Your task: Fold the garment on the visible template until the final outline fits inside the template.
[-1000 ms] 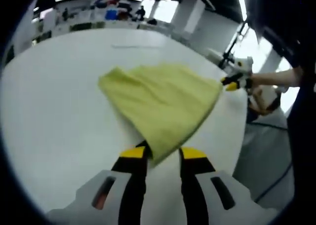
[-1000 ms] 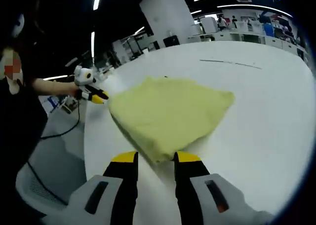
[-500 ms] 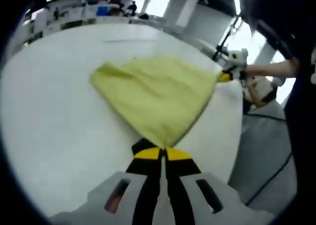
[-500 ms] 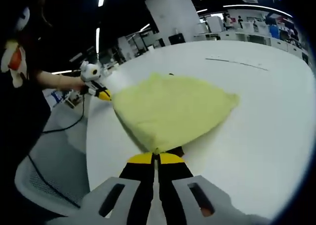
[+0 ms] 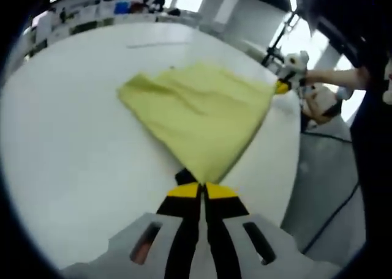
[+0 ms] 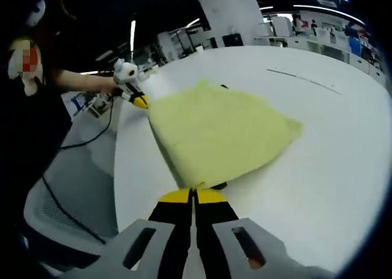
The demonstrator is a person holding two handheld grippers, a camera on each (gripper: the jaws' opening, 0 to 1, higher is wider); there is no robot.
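The white table [image 5: 67, 156] sweeps wide across the left gripper view, and it shows again in the right gripper view [image 6: 343, 163]. On it lies the yellow garment [image 5: 199, 117], spread flat in a rough fan shape with soft wrinkles near its far-left corner; in the right gripper view [image 6: 220, 135] it narrows down to a point right at the jaws. A thin dark line [image 5: 156, 44] is marked on the tabletop well beyond the cloth, and the right gripper view catches it too [image 6: 303, 80].

Now the grippers, 2 of them. The left gripper [image 5: 201, 182] has its yellow-tipped jaws pressed together, pinching the near corner of the garment. The right gripper [image 6: 193, 190] does the same at its own corner, jaws tight on the cloth's point. Each one turns up small in the other's camera: the right gripper sits at the garment's far-right corner by the table edge [image 5: 283, 86], the left gripper at the far-left corner [image 6: 139, 100], each held on a person's outstretched arm [image 6: 82, 81].
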